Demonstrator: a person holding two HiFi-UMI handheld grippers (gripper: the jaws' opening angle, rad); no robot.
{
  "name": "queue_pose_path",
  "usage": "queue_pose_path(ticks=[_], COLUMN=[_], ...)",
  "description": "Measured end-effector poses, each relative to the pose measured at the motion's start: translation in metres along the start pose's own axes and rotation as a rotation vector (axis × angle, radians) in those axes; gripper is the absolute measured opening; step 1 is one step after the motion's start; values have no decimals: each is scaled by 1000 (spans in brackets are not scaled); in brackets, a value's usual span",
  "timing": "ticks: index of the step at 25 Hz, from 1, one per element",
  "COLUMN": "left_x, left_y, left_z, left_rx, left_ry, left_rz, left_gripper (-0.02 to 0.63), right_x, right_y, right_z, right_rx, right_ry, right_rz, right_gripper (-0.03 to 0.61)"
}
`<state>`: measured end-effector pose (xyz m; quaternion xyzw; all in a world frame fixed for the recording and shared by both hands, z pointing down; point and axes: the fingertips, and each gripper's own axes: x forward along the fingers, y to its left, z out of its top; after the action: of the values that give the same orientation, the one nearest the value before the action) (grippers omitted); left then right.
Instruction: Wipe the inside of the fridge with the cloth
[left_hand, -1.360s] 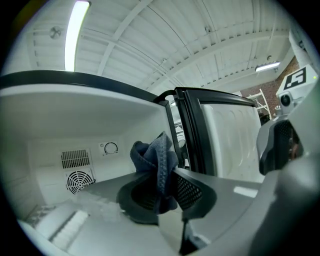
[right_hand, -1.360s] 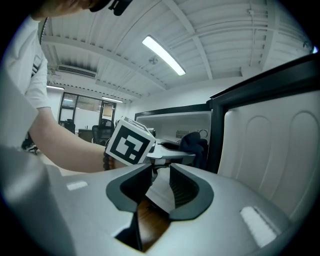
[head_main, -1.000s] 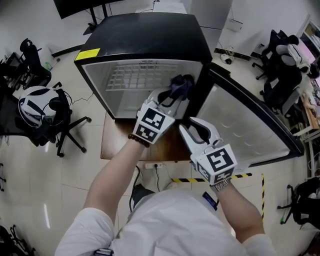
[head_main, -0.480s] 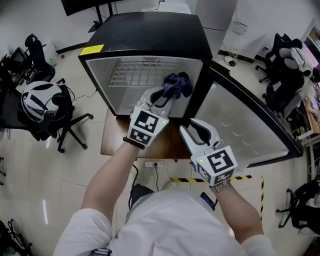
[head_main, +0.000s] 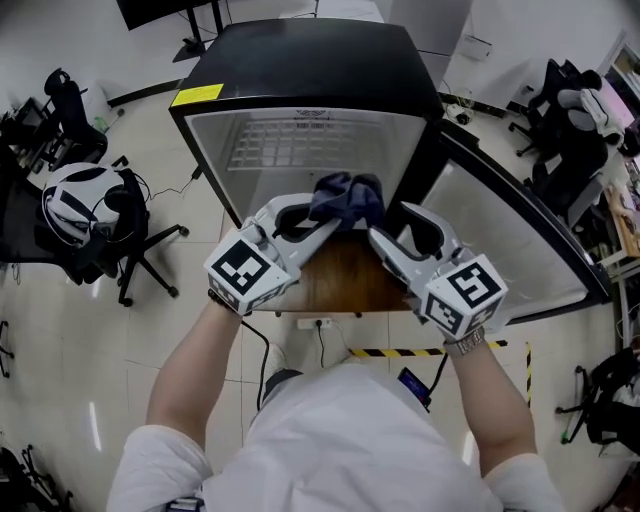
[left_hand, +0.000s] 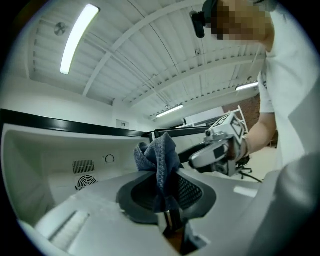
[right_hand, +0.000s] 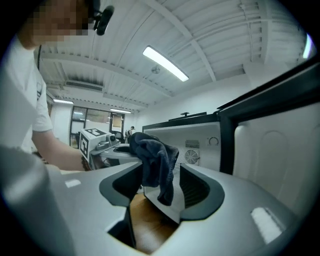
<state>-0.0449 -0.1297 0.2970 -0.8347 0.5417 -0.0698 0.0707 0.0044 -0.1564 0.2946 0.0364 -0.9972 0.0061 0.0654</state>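
Left gripper (head_main: 308, 218) stayed pinched on dark blue cloth (head_main: 346, 197), drawn back to front edge of open fridge (head_main: 300, 70). Right gripper (head_main: 402, 228) rose alongside; jaws just spread, cloth hanging between them, unpressed. Handover or regrip judged likely; wiping paused.

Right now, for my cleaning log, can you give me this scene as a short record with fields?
fridge: black, standing open
door: swung out to the right in the head view
cloth: dark blue, bunched, at the front of the fridge opening
left gripper: shut on the cloth
right gripper: jaws apart, just been opening; the cloth hangs between them, unpinched
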Motion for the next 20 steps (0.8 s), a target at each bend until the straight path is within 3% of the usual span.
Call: queue_pose_path(ticks=[4, 8, 16, 20], left_x=[-30, -52, -82, -97], left_y=[-5, -8, -8, -9], left_z=[0, -7, -17, -28], left_rx=[-28, -45, -79, -49], left_ry=[1, 11, 47, 105], left_rz=[-75, -137, -240, -290], left_gripper=[66, 66, 71, 81], right_x=[20, 43, 76, 92], right_y=[28, 65, 107, 123], right_z=[10, 6, 0, -7], right_rx=[153, 181, 221, 262], right_ry=[-26, 21, 67, 96], right_rz=[183, 321, 466, 526], right_gripper=[262, 290, 290, 288])
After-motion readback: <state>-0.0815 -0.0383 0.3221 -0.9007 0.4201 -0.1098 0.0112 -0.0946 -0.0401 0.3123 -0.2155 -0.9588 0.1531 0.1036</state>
